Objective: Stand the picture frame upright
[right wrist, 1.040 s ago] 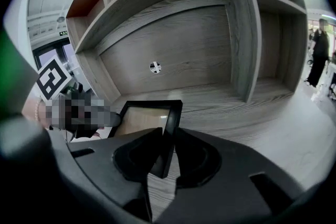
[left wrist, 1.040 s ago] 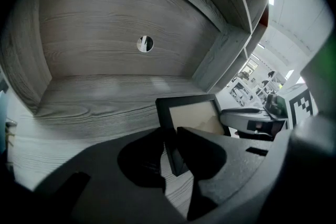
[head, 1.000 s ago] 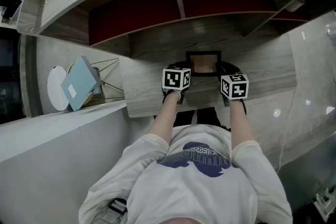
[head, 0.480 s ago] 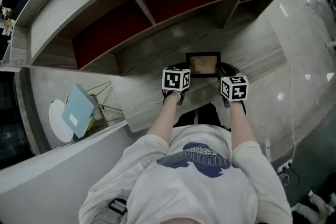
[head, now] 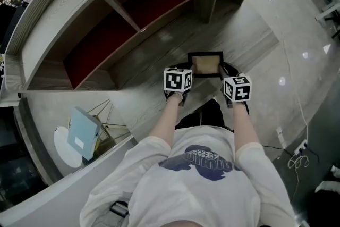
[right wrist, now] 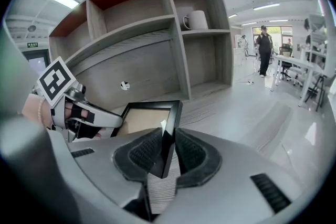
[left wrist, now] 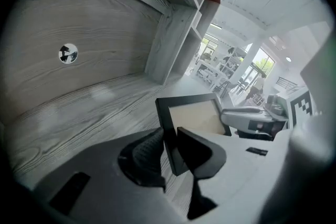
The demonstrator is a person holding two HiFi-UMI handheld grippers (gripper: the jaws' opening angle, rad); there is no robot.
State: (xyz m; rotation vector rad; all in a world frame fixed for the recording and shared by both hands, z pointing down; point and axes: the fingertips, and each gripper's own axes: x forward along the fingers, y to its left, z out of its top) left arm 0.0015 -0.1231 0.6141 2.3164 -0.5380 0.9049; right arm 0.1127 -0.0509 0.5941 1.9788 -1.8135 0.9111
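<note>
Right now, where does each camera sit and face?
Head view: on the head, facing steeply down at frame, shelf; arms, shirt show.
Left gripper view: on left claw, along jaws shut on the frame's edge.
Right gripper view: on right claw, along jaws shut on the opposite edge.
Shared: each gripper view shows the other claw.

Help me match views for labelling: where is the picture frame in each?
Head view: picture frame just above centre.
Left gripper view: picture frame lower centre, in left gripper.
Right gripper view: picture frame lower centre, in right gripper.
Shared landmark: the wooden shelf unit.
</note>
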